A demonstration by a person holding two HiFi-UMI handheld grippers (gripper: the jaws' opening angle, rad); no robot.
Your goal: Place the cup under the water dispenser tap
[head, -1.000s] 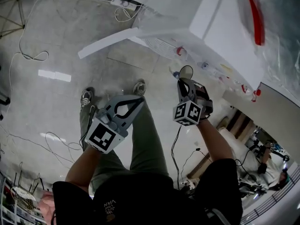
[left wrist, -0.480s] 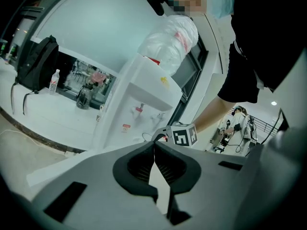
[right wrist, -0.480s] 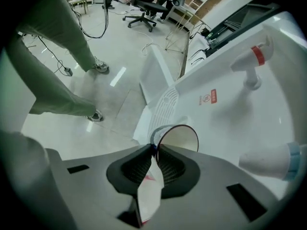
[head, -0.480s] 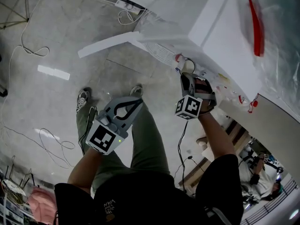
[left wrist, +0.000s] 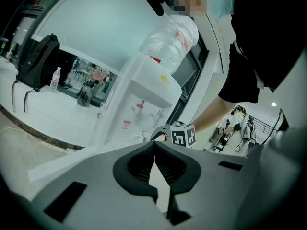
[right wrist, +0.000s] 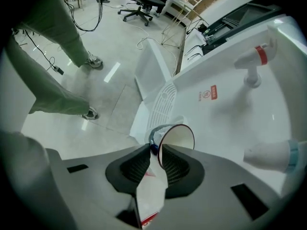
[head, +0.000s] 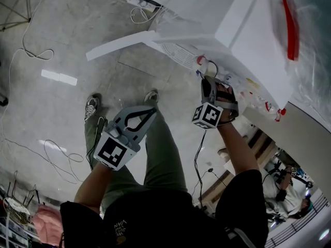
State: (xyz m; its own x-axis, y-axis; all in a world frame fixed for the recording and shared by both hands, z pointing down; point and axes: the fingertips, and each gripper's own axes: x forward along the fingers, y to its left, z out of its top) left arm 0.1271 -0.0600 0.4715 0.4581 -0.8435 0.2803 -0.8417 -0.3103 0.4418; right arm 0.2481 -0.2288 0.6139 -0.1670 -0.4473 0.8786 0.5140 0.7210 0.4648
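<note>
Right gripper (right wrist: 154,151) clamps the paper cup (right wrist: 176,138) by its wall. The drip grille (right wrist: 162,104) lies just ahead and the red tap (right wrist: 253,62) up-right, with open room beneath. Left gripper (left wrist: 154,146) has its jaws together, empty. The cup's base can't be made out.

Grey floor (head: 67,112) bears power strip (head: 140,3) and water dispenser (head: 248,35).

Paper cup (right wrist: 176,138): white inside, dark rim, tipped on side, mouth toward cam. Wall pinched in right gripper (right wrist: 154,151), just over dispenser's drip grille (right wrist: 162,103). Red tap (right wrist: 253,63) up-right of cup, apart. Blue tap (right wrist: 273,153) at far right.
</note>
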